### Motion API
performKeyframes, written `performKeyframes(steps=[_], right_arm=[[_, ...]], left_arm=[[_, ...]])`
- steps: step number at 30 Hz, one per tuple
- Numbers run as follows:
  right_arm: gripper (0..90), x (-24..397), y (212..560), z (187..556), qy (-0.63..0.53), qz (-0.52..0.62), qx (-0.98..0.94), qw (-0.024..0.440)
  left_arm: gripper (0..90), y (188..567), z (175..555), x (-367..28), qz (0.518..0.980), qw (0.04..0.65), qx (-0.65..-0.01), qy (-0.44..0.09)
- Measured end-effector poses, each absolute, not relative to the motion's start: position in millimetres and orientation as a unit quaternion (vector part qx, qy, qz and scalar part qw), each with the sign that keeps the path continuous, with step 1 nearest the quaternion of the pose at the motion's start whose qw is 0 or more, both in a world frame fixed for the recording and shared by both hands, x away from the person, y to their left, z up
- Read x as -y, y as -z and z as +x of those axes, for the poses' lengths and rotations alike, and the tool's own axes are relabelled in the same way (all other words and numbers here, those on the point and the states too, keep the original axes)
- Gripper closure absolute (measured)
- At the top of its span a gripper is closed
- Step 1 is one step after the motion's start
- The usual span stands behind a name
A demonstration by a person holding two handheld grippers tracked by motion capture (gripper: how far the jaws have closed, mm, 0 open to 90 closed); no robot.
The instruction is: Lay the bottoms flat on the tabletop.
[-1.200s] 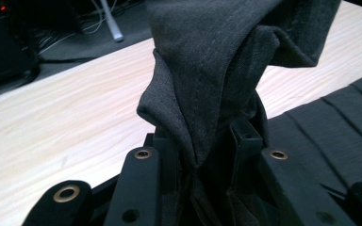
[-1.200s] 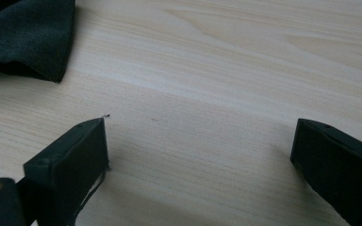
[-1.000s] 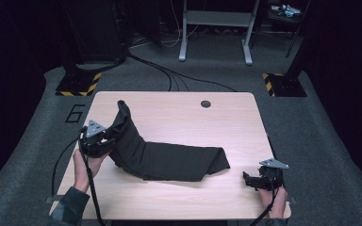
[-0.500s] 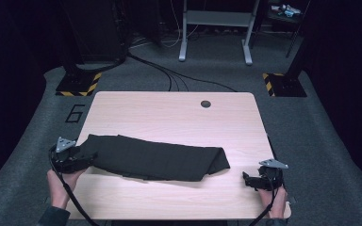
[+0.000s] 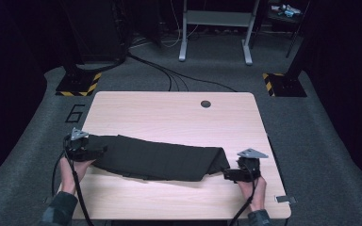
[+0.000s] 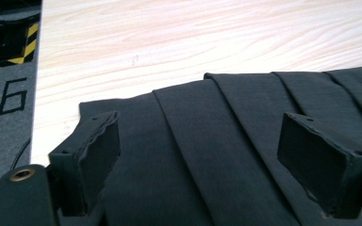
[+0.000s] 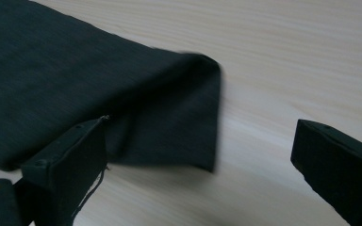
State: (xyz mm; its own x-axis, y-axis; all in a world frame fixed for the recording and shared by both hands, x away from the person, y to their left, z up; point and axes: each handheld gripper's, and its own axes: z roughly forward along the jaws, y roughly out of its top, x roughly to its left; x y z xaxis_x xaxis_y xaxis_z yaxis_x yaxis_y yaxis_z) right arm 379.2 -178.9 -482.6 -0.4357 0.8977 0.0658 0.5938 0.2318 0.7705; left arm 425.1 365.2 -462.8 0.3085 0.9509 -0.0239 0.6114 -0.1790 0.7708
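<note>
A long black cloth (image 5: 160, 160) lies flat and folded lengthwise across the near half of the wooden table (image 5: 169, 117). My left gripper (image 5: 88, 151) sits at the cloth's left end. In the left gripper view its jaws have just been opening and stand wide over the pleated cloth (image 6: 226, 155), whose folds run between the left gripper (image 6: 200, 122) pads without being pressed. My right gripper (image 5: 230, 174) is low at the cloth's right end. In the right gripper view the right gripper (image 7: 202, 129) is open, with the cloth's folded corner (image 7: 179, 108) just ahead between the jaws.
A round cable hole (image 5: 205, 103) is in the table's far side. A painted 6 (image 5: 77, 113) marks the grey floor at the left. Yellow-and-black striped bases (image 5: 78, 87) and a metal stand (image 5: 214, 35) are beyond the table.
The cloth's left end, held raised a second ago, now lies flat on the table, and the left jaws have opened off it. The right gripper has moved left up to the cloth's right end.
</note>
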Motion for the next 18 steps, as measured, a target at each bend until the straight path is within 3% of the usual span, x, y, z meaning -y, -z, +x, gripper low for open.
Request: performKeyframes(steps=[6,12,18], right_arm=[[3.7,108,481,400,-0.374,0.426,-0.806,0.169],[4.1,74,494,421,-0.361,0.413,-0.824,0.143],[4.2,66,510,430,-0.336,0.418,-0.835,0.121]], left_arm=[[3.8,487,445,-357,0.745,0.321,-0.544,-0.216],[2.0,506,449,-347,0.760,0.303,-0.541,-0.194],[1.1,512,445,-341,0.765,0.294,-0.539,-0.195]])
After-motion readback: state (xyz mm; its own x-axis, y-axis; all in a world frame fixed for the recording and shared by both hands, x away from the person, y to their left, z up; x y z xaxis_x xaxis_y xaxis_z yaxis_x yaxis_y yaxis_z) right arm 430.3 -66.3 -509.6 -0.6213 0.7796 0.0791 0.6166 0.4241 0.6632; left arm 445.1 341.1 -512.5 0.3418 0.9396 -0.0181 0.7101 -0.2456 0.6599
